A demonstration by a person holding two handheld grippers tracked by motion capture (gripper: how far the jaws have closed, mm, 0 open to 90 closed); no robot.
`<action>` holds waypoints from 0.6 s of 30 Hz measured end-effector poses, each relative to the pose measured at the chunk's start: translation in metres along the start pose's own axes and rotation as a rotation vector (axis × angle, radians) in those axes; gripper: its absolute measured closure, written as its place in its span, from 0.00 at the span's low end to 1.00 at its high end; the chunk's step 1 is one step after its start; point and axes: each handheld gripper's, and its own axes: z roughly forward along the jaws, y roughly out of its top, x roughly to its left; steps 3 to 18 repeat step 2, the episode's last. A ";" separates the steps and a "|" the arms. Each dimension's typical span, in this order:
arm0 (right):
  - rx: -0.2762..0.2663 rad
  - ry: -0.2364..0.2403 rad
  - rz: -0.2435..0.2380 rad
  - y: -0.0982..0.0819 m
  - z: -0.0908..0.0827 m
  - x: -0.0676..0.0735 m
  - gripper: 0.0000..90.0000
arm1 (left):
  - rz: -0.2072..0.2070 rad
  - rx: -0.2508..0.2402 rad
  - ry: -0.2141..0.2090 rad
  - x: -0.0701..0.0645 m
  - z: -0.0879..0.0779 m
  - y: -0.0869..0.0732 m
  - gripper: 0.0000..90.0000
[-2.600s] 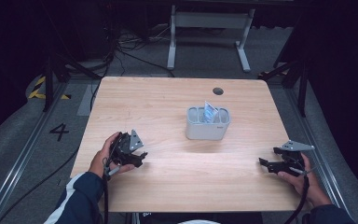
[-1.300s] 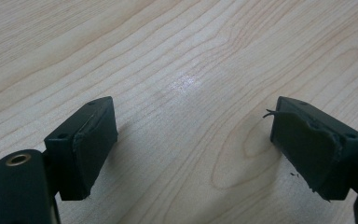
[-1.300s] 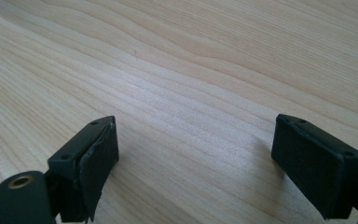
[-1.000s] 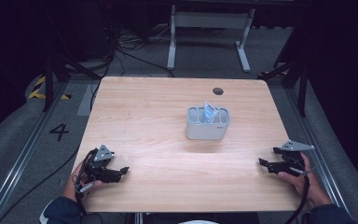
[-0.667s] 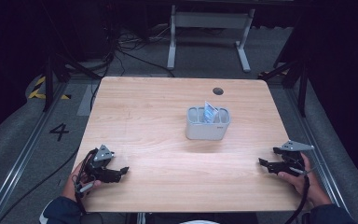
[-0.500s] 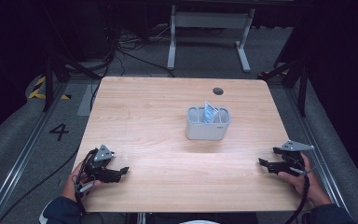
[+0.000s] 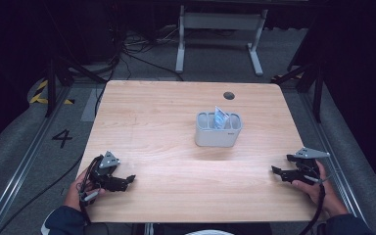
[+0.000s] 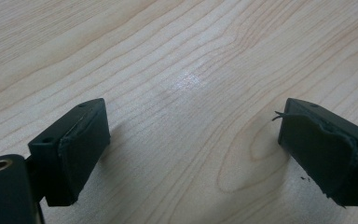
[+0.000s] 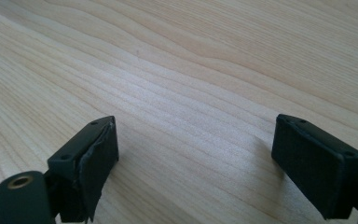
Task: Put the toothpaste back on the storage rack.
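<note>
High view: the left gripper (image 7: 120, 180) now rests at the counter's (image 7: 176, 147) near left edge, withdrawn from its earlier spot nearer the grey holder (image 7: 218, 131) with the blue packet (image 7: 220, 118) at mid-counter, which suggests the placing is done. Left gripper view: fingers (image 8: 77, 144) apart, just widened, nothing between. Right gripper view: the right gripper (image 9: 196, 158) likewise stands apart and empty.

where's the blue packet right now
In the high view the blue packet stands in the right compartment of the grey holder, right of the table's middle, just below the round hole.
</note>
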 end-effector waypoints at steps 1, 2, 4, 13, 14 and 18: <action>0.000 0.000 0.000 0.000 0.000 0.000 0.16 | -0.001 -0.002 0.001 0.000 0.000 0.000 0.10; 0.000 0.000 0.000 0.000 0.000 0.000 0.16 | 0.000 -0.001 0.001 0.000 0.000 0.000 0.09; 0.000 0.000 0.000 0.000 0.000 0.000 0.16 | 0.000 -0.001 0.001 0.000 0.000 0.000 0.09; 0.000 0.000 0.000 0.000 0.000 0.000 0.16 | 0.000 -0.001 0.001 0.000 0.000 0.000 0.09; 0.000 0.000 0.000 0.000 0.000 0.000 0.16 | 0.000 -0.001 0.001 0.000 0.000 0.000 0.09; 0.000 0.000 0.000 0.000 0.000 0.000 0.16 | 0.000 -0.001 0.001 0.000 0.000 0.000 0.09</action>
